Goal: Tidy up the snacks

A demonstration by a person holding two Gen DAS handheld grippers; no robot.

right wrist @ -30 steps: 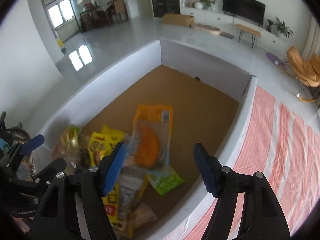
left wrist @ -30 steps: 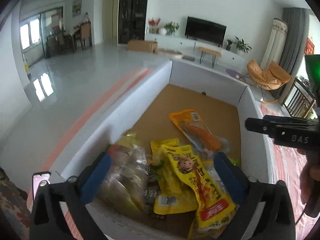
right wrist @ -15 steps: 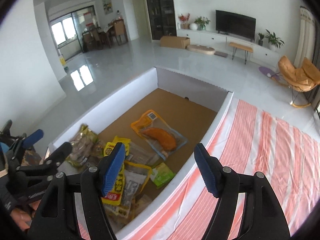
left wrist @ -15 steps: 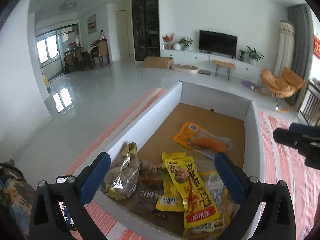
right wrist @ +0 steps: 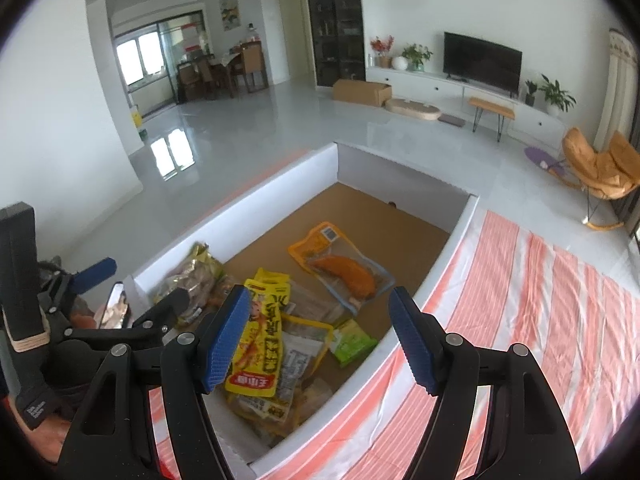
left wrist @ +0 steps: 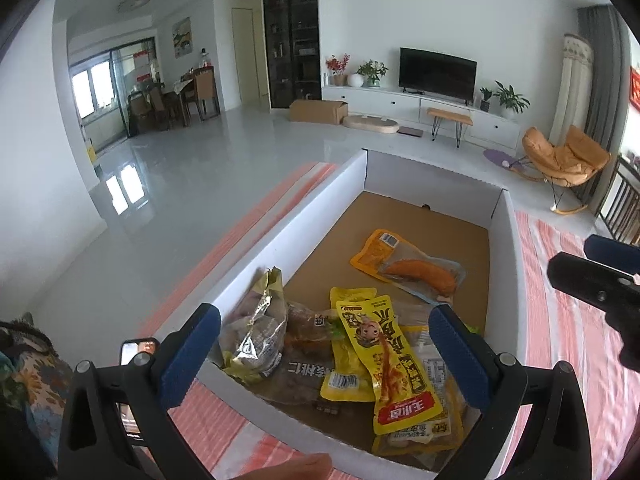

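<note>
Snacks lie heaped at the near end of the white box (left wrist: 280, 236), a long yellow packet (left wrist: 394, 364) on top (an orange pouch (left wrist: 412, 266) lies apart, farther in). The left gripper (left wrist: 324, 354) and right gripper (right wrist: 320, 334) both hang above the heap, jaws wide, holding nothing.

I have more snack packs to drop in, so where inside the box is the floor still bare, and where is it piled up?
Bare cardboard floor runs along the box's far wall, beyond the orange sausage pack, and along the wall beside it. The near end is crowded: the foil bag, yellow packs and green packet overlap. Both grippers hover open above.
</note>
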